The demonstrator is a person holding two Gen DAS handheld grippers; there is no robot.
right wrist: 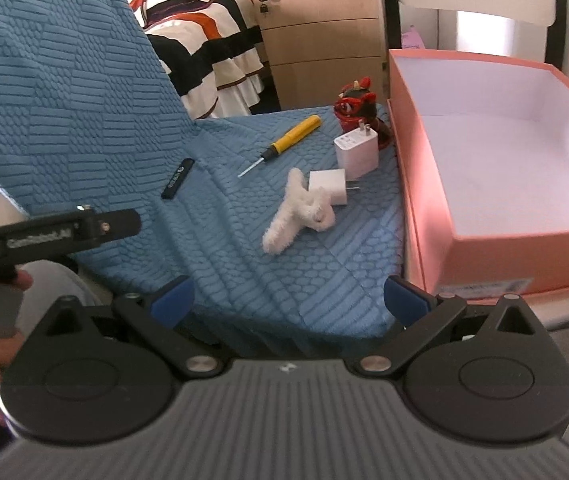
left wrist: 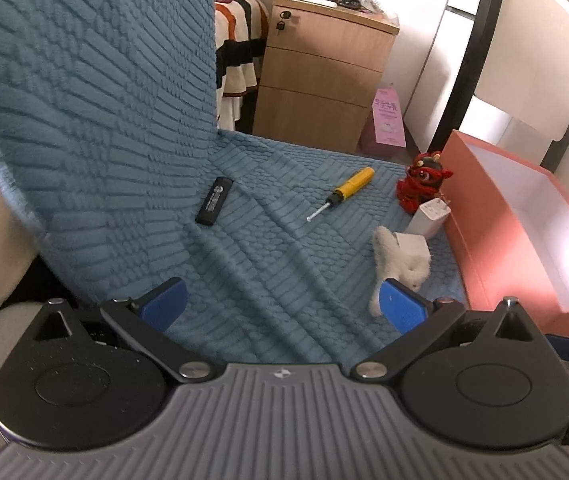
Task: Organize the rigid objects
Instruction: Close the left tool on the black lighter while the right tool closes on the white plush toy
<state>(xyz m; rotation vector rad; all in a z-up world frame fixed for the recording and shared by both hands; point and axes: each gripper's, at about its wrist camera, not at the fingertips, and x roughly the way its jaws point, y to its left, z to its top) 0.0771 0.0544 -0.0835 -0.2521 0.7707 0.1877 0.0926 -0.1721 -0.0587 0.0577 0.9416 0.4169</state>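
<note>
Both tongs, left and right, hang spread and empty; I'd pinch the screwdriver across its handle, then carry it into the box.

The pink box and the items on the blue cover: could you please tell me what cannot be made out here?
- Pink box: near inner floor hidden behind its front wall, right wrist view; cut off by the edge in the left wrist view.
- Black stick: printed label too small to read.
- Red figurine: lower part hidden behind the white charger.
</note>
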